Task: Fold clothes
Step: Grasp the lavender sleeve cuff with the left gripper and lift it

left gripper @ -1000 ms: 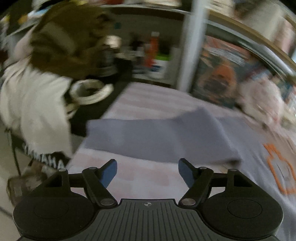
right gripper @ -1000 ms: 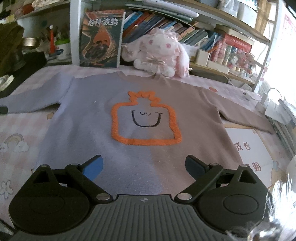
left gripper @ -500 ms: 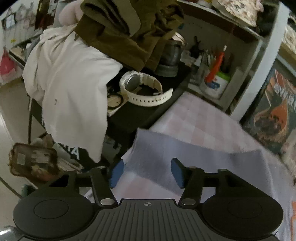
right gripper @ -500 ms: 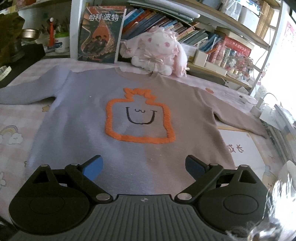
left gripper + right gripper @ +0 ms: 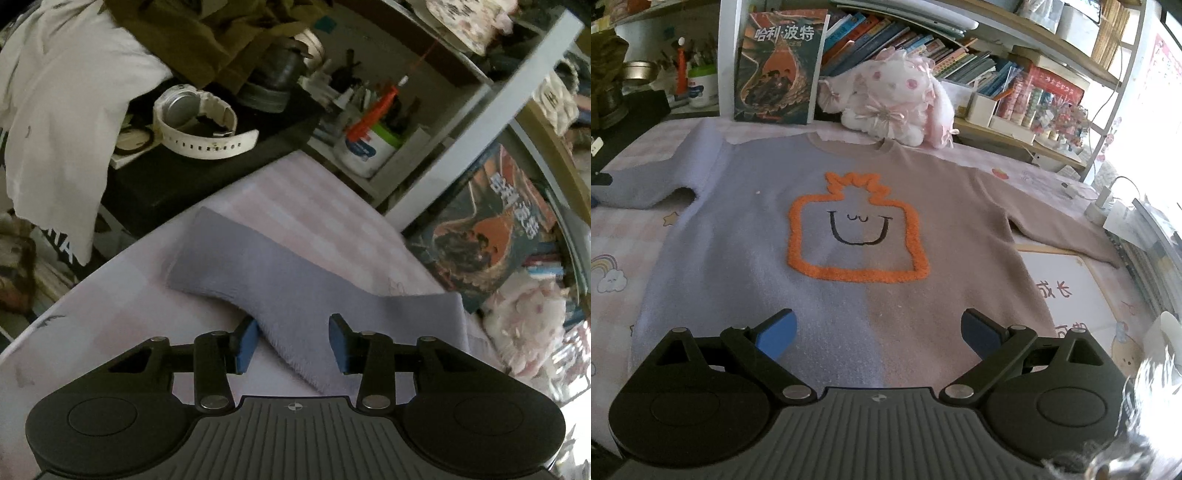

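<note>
A lilac-grey sweater (image 5: 849,184) with an orange bottle outline lies flat, front up, on the pink chequered tablecloth (image 5: 110,321). Its left sleeve (image 5: 295,288) stretches toward the table's corner, cuff farthest out. My left gripper (image 5: 292,341) straddles that sleeve partway along, and its jaws are closing with the cloth between them. The blue pads (image 5: 246,343) stand just clear of the fabric. My right gripper (image 5: 879,332) hovers open over the sweater's lower hem with nothing between its fingers.
Beyond the table's corner a black stand (image 5: 184,177) holds a white watch (image 5: 199,125), with white (image 5: 62,110) and olive (image 5: 207,33) garments draped nearby. A pen tub (image 5: 364,147), a book (image 5: 779,66), a pink plush (image 5: 894,99) and a white board (image 5: 1067,295) border the sweater.
My left gripper has swung left along the sleeve toward its cuff, rolled, come lower, and its jaws have narrowed around the cloth. The right gripper has stayed put and open.
</note>
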